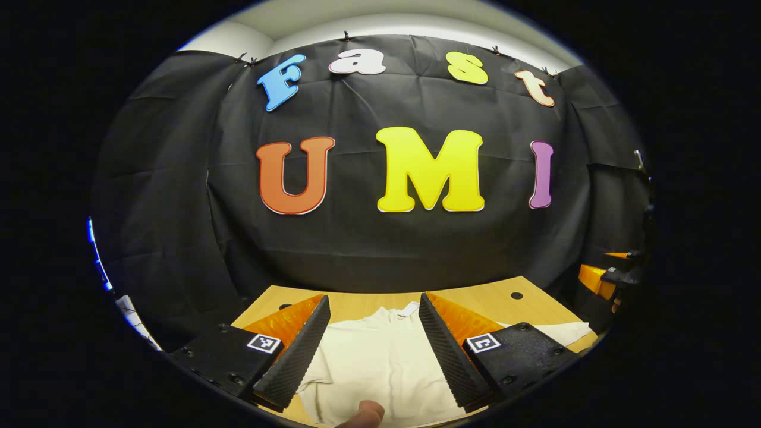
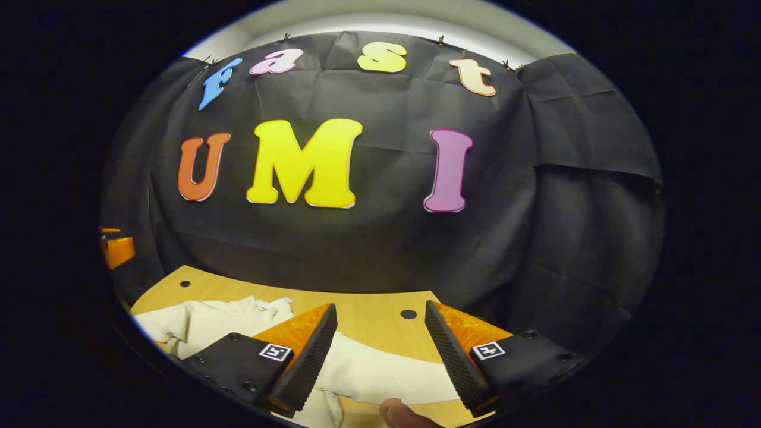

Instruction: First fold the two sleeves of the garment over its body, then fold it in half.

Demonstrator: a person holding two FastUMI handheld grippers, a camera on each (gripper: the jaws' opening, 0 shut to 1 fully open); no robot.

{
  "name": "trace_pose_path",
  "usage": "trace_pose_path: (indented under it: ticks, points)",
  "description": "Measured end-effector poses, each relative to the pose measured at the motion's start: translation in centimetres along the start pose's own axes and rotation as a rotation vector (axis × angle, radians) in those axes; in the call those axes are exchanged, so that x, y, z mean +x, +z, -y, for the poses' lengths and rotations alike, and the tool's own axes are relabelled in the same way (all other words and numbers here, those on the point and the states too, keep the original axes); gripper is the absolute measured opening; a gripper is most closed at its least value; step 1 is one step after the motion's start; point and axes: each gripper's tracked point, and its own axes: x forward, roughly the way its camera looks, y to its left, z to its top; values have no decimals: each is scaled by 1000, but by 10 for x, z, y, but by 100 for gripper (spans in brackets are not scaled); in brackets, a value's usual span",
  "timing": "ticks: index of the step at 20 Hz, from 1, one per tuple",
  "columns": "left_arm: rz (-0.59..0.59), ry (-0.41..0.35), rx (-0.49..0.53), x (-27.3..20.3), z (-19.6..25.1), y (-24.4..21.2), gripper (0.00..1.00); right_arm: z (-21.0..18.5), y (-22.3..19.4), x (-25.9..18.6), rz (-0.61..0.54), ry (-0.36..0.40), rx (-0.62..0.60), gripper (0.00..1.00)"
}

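Left tool [image 1: 374,339]: fingers spread wide, nothing between them, raised above the surface [image 1: 475,300] and touching nothing. Through the gap between its fingers lies the body of the cream garment [image 1: 374,362], collar end pointing toward the black cloth wall [image 1: 380,249]. A fingertip [image 1: 364,413] of the holding hand shows at the bottom edge of the left gripper view. One sleeve [image 1: 565,331] extends to the right past the right finger, flat on the wood. A round hole [image 1: 516,295] in the surface sits near the far right corner. At the right margin of this view part of the other tool's orange and black body can be seen, too little of it to read its fingers there.

Right tool [image 2: 380,345]: fingers likewise spread wide, empty, held clear of the surface [image 2: 368,312]. Between and below its fingers a sleeve [image 2: 386,371] of the garment [image 2: 220,321] runs across the wood; the rumpled body and collar lie to the left, beyond the left finger. A fingertip [image 2: 397,413] shows at the bottom edge of the right gripper view. Two round holes, one [image 2: 408,314] between the fingers and one [image 2: 185,283] at far left, mark the surface. The black cloth wall [image 2: 380,249] rises behind the surface's far edge.
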Motion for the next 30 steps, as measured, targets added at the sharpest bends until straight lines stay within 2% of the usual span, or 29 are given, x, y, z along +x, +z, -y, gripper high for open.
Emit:
trace_pose_path:
  ticks: [3, 8, 11, 14, 17, 20, 23, 26, 27, 28, 30]
  points:
    - [14, -16, -8, 6, 27, 3, 97, 59, -39, 31, -75, -52, 23, 94]
    - [39, 16, 4, 18, 53, 9, 97, 160, -134, 76, -261, -194, 15, 94]
    - [32, 36, 2, 19, 67, 6, 97, 208, -197, 87, -398, -264, 15, 94]
    - [92, 54, 7, 12, 78, 17, 97, 235, -256, 93, -538, -311, 82, 94]
    - [147, 42, 42, 8, 93, 26, 97, 240, -302, 98, -669, -370, 170, 94]
    - [140, 48, 63, 7, 99, 24, 97, 236, -328, 103, -732, -368, 275, 94]
    - [134, 58, 66, 7, 104, 23, 97, 237, -322, 94, -786, -369, 261, 93]
    - [125, 66, 74, 5, 105, 22, 97, 228, -329, 97, -842, -305, 251, 94]
    - [124, 66, 70, 5, 107, 21, 97, 228, -332, 102, -842, -304, 272, 84]
    - [116, 66, 71, 5, 106, 18, 97, 222, -331, 99, -860, -299, 305, 86]
    - [110, 77, 77, 3, 104, 18, 97, 218, -329, 101, -869, -303, 373, 77]
